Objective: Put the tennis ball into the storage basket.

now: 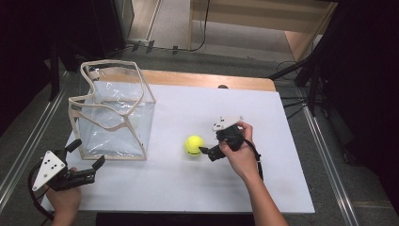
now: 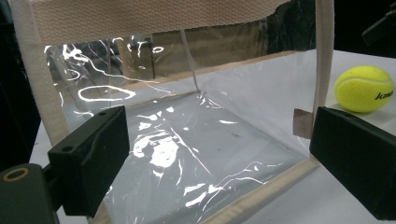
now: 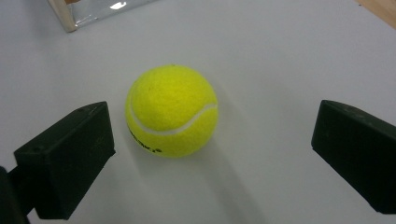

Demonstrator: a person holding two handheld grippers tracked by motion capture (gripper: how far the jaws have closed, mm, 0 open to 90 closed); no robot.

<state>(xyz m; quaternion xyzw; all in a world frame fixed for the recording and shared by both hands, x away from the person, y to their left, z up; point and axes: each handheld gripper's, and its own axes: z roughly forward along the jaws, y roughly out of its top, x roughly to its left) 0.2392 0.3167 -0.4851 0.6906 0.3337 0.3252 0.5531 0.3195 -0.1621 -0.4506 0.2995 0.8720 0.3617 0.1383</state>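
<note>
Left tool (image 1: 87, 160) sits wide open near the front corner of the clear bag (image 1: 113, 117), not touching it yet as far as I can tell, jaws aimed at the beige trim. Tennis ball (image 1: 194, 145) rests on the white bench (image 1: 282, 188) just right of the bag. Right tool (image 1: 205, 151), also spread wide, is lined up just beside the ball. Looks like the reach-in-to-grab stage: next it needs to straddle the ball, then squeeze.
</note>
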